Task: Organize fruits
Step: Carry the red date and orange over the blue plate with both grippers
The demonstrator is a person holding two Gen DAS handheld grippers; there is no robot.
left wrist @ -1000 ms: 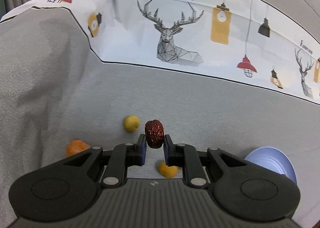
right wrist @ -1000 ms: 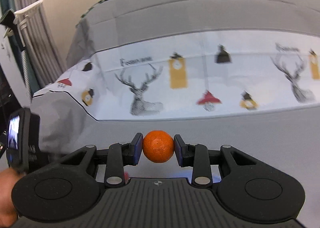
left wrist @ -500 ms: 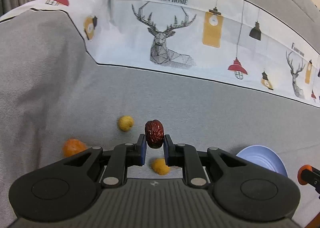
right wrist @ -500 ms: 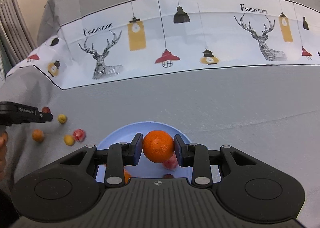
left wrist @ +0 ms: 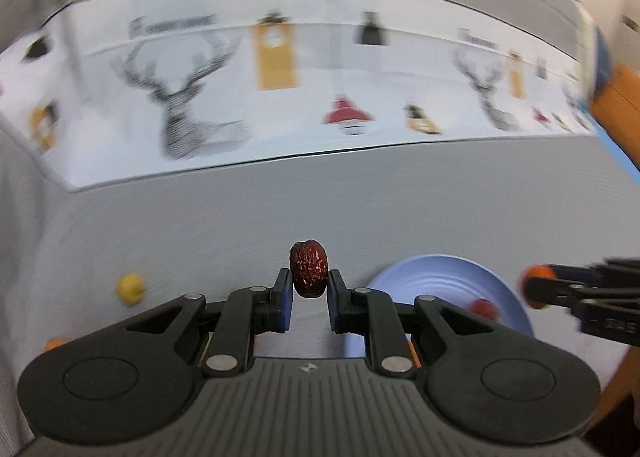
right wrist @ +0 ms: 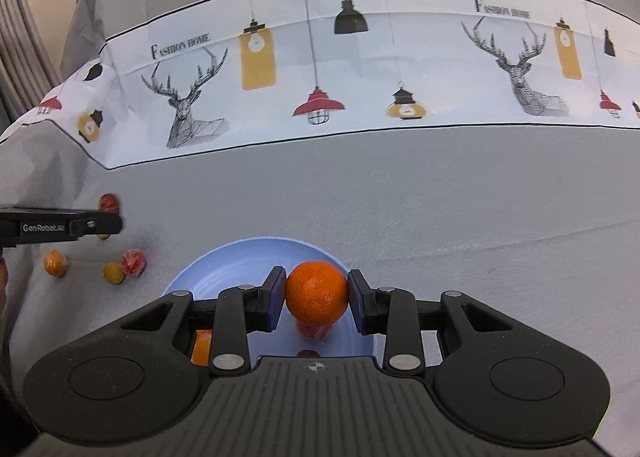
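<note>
Blue plate (right wrist: 224,269) holds red fruit (right wrist: 314,331); right fingers (right wrist: 276,299) clamp an orange (right wrist: 317,293), left fingers (left wrist: 285,299) a date (left wrist: 309,274).

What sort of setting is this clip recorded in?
Probably a home-style table set up for recording. A grey tablecloth with a printed deer-and-lamp band covers it, a blue plate sits on top, and what looks like a curtain hangs at far left.

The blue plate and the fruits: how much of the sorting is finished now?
Partly done. The blue plate already holds a red fruit and an orange piece. In hand: the right gripper grips an orange above the plate; the left gripper grips a date. Left: several small fruits on the cloth.
</note>
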